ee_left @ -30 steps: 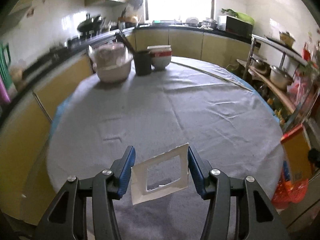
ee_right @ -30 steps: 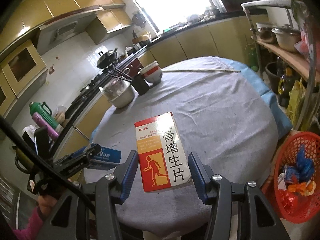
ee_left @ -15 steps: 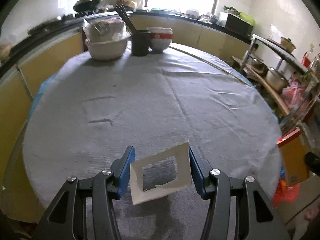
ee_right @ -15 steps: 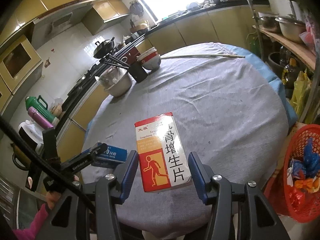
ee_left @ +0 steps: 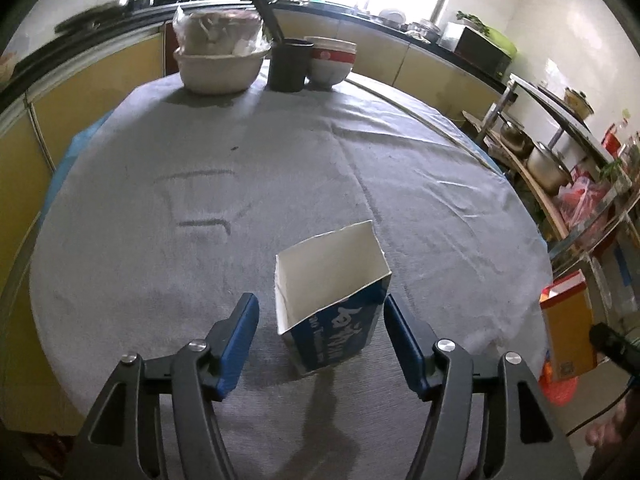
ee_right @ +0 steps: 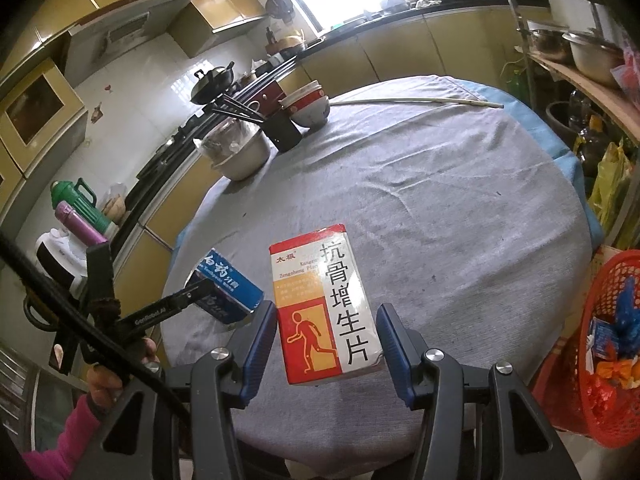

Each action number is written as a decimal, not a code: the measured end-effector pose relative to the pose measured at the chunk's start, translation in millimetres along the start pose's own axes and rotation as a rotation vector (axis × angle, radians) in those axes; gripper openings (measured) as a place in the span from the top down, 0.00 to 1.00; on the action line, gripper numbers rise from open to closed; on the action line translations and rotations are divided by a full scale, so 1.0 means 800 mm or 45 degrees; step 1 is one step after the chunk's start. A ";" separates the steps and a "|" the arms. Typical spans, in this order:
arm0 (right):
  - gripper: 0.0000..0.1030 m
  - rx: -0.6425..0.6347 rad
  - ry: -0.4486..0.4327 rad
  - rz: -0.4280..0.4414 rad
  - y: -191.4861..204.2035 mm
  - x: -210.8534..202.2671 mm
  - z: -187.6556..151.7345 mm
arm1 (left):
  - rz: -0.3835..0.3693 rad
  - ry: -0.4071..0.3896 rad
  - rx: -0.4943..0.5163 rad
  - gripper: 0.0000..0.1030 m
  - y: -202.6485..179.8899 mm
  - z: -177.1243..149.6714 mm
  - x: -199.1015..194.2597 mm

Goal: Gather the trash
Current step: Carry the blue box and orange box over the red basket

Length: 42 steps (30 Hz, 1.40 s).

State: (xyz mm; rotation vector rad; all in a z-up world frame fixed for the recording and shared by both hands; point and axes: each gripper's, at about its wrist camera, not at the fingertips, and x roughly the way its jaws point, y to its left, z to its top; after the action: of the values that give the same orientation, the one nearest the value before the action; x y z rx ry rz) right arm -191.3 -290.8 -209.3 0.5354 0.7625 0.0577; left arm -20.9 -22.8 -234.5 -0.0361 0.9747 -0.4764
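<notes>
A kitchen with yellow cabinets surrounds a round table (ee_left: pixel 280 168) under a grey cloth, with bowls (ee_left: pixel 220 64) and a dark cup of chopsticks (ee_left: pixel 289 65) at its far edge.

In the left wrist view, the left gripper (ee_left: pixel 318 336) frames an open-ended blue carton (ee_left: pixel 336 300). Its jaws are opening: a clear gap shows at the left pad, while the right pad stands just at the carton's corner, so the carton looks released, sitting or dropping onto the cloth with a shadow beneath it. At the right edge, the other box shows orange beside a red basket.

In the right wrist view, the right gripper (ee_right: pixel 326 340) pinches a red-and-white medicine box (ee_right: pixel 326 312) by its near end, both pads against its sides, holding it above the table's near edge. The blue carton sits left of it, by the left gripper. A red trash basket (ee_right: pixel 612 412) stands off the table to the right, already holding wrappers.

The step in hand appears to be carrying collected boxes to the basket. Next, the right gripper likely needs to swing right over the basket's rim before spreading; the left would have to re-pinch the carton squarely across its flat sides.
</notes>
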 end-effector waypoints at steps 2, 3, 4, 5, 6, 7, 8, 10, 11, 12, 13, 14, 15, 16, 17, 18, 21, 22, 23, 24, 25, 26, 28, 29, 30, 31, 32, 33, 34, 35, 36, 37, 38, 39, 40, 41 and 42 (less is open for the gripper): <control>0.47 0.001 0.002 0.005 0.001 0.000 0.000 | -0.003 -0.002 -0.003 0.35 -0.004 0.001 0.001; 0.47 -0.001 0.000 0.003 0.002 0.000 0.000 | -0.001 -0.003 0.000 0.34 -0.005 0.001 0.002; 0.47 0.000 0.002 0.004 0.002 0.001 0.000 | 0.002 -0.003 0.003 0.33 -0.007 0.001 0.002; 0.47 0.001 0.004 0.007 0.002 0.001 0.000 | 0.007 -0.003 0.003 0.32 -0.009 0.002 0.004; 0.47 0.002 0.005 0.007 0.002 0.002 0.000 | 0.012 0.001 0.001 0.32 -0.010 0.002 0.006; 0.47 -0.001 0.006 0.004 0.002 0.003 0.000 | 0.012 0.007 0.000 0.32 -0.013 0.001 0.010; 0.47 -0.002 0.008 0.004 0.002 0.003 -0.001 | 0.012 0.007 0.004 0.32 -0.015 0.000 0.012; 0.47 0.002 0.013 0.006 0.001 0.005 -0.001 | 0.040 -0.006 0.028 0.32 -0.020 -0.002 0.016; 0.47 0.002 0.013 0.005 0.001 0.005 -0.001 | 0.052 -0.012 0.040 0.32 -0.020 -0.003 0.017; 0.47 0.000 0.014 0.005 0.001 0.005 0.000 | 0.057 -0.015 0.053 0.32 -0.021 -0.005 0.018; 0.47 -0.001 0.011 0.004 0.001 0.005 0.000 | 0.058 -0.020 0.059 0.40 -0.022 -0.006 0.019; 0.47 0.000 0.009 0.004 0.001 0.005 0.000 | 0.062 -0.020 0.060 0.50 -0.021 -0.007 0.020; 0.47 0.003 0.009 0.004 0.001 0.005 0.000 | 0.064 -0.018 0.059 0.49 -0.021 -0.007 0.021; 0.47 0.008 0.011 0.007 0.000 0.006 0.000 | 0.063 -0.025 0.054 0.49 -0.020 -0.006 0.020; 0.47 0.012 0.014 0.009 -0.001 0.007 0.000 | 0.062 -0.028 0.048 0.50 -0.020 -0.006 0.019; 0.47 0.013 0.015 0.010 -0.001 0.007 -0.001 | 0.061 -0.033 0.048 0.50 -0.020 -0.006 0.019; 0.47 0.007 0.017 0.010 0.000 0.007 -0.001 | 0.069 -0.059 0.066 0.50 -0.024 -0.006 0.014; 0.47 0.006 0.015 0.010 -0.001 0.006 -0.002 | 0.073 -0.065 0.072 0.50 -0.026 -0.005 0.012; 0.47 0.005 0.011 0.010 -0.001 0.006 -0.001 | 0.079 -0.072 0.080 0.50 -0.029 -0.004 0.009; 0.47 0.008 0.009 0.013 -0.001 0.005 -0.001 | 0.091 -0.079 0.091 0.50 -0.033 -0.003 0.007; 0.47 0.012 0.007 0.016 -0.003 0.004 -0.001 | 0.110 -0.089 0.105 0.50 -0.037 -0.002 0.004; 0.47 0.014 0.002 0.018 -0.003 0.003 -0.001 | 0.134 -0.102 0.126 0.50 -0.044 0.000 -0.001; 0.47 0.014 -0.003 0.019 -0.004 0.001 -0.001 | 0.165 -0.121 0.156 0.50 -0.055 0.002 -0.007; 0.47 0.016 -0.005 0.022 -0.004 0.000 -0.001 | 0.182 -0.131 0.172 0.50 -0.061 0.003 -0.011; 0.47 0.017 -0.009 0.023 -0.004 -0.002 -0.001 | 0.199 -0.139 0.187 0.50 -0.067 0.004 -0.015; 0.47 0.017 -0.013 0.023 -0.005 -0.003 -0.001 | 0.218 -0.147 0.205 0.50 -0.074 0.005 -0.019; 0.47 0.017 -0.018 0.024 -0.005 -0.006 -0.001 | 0.235 -0.155 0.224 0.50 -0.081 0.006 -0.023; 0.47 0.020 -0.024 0.025 -0.006 -0.008 -0.001 | 0.246 -0.162 0.237 0.50 -0.086 0.006 -0.026; 0.47 0.024 -0.032 0.026 -0.008 -0.011 -0.001 | 0.265 -0.175 0.263 0.50 -0.096 0.006 -0.031; 0.47 0.026 -0.037 0.026 -0.009 -0.014 -0.001 | 0.279 -0.183 0.282 0.50 -0.103 0.006 -0.034; 0.47 0.029 -0.047 0.026 -0.011 -0.018 0.000 | 0.292 -0.191 0.300 0.50 -0.109 0.007 -0.038; 0.47 0.031 -0.052 0.026 -0.012 -0.020 0.000 | 0.307 -0.202 0.325 0.50 -0.118 0.007 -0.042; 0.47 0.036 -0.060 0.027 -0.014 -0.024 0.001 | 0.316 -0.211 0.345 0.50 -0.126 0.007 -0.046; 0.47 0.041 -0.070 0.026 -0.016 -0.028 0.001 | 0.321 -0.219 0.359 0.50 -0.131 0.007 -0.049; 0.47 0.048 -0.079 0.026 -0.019 -0.032 0.001 | 0.328 -0.232 0.381 0.50 -0.140 0.007 -0.053; 0.47 0.053 -0.087 0.028 -0.022 -0.036 0.002 | 0.333 -0.240 0.399 0.50 -0.147 0.007 -0.057; 0.47 0.057 -0.094 0.028 -0.024 -0.039 0.003 | 0.335 -0.247 0.415 0.50 -0.155 0.007 -0.060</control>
State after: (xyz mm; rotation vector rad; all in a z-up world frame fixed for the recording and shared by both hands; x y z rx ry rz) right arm -215.3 -315.6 -197.3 0.5856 0.6875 0.0408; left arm -84.6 -115.4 -164.1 0.3308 0.6902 -0.3760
